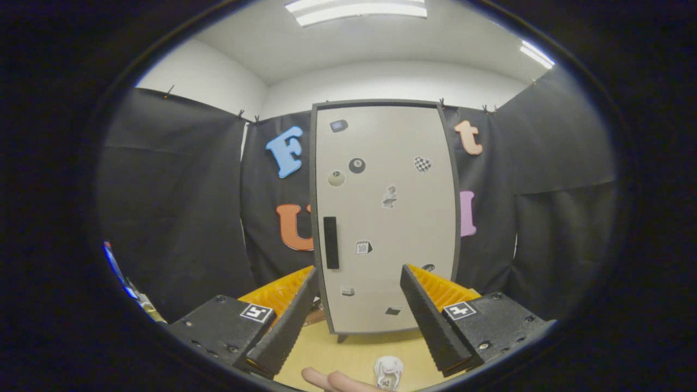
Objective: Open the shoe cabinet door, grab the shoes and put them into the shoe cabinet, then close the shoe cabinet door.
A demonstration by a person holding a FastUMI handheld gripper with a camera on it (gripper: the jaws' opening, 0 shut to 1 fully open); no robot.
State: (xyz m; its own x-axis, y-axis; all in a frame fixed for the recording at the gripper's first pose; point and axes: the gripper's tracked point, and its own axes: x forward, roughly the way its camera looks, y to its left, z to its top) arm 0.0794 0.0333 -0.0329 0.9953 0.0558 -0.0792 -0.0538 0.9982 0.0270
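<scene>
Opening step, not yet begun, by the look of it. Hand-held gripper (pixel 356 305) spread wide and empty, pinching nothing, held back from the shoe cabinet (pixel 384 218) and aimed at its lower half. Shoe cabinet door (pixel 403 228) shut flush, dotted with small stickers, standing upright on short feet at the far side of the desk (pixel 348 354). Dark vertical handle (pixel 331 242) near the door's left edge, just above and ahead of the left finger, well apart from both fingers. Small white shoe (pixel 388 372) lying on the desk below and between the fingers, nearer than the cabinet, beside two fingertips of a person's hand (pixel 332 381). A second shoe not made out.

Next move, as a judgement: advance toward the handle, shift leftward and up so the handle sits between the fingers, close on it across its narrow width, then pull outward along the door's swing. Hinge presumably on the right edge, given the handle's place; not confirmed. Shoe left for afterwards.
</scene>
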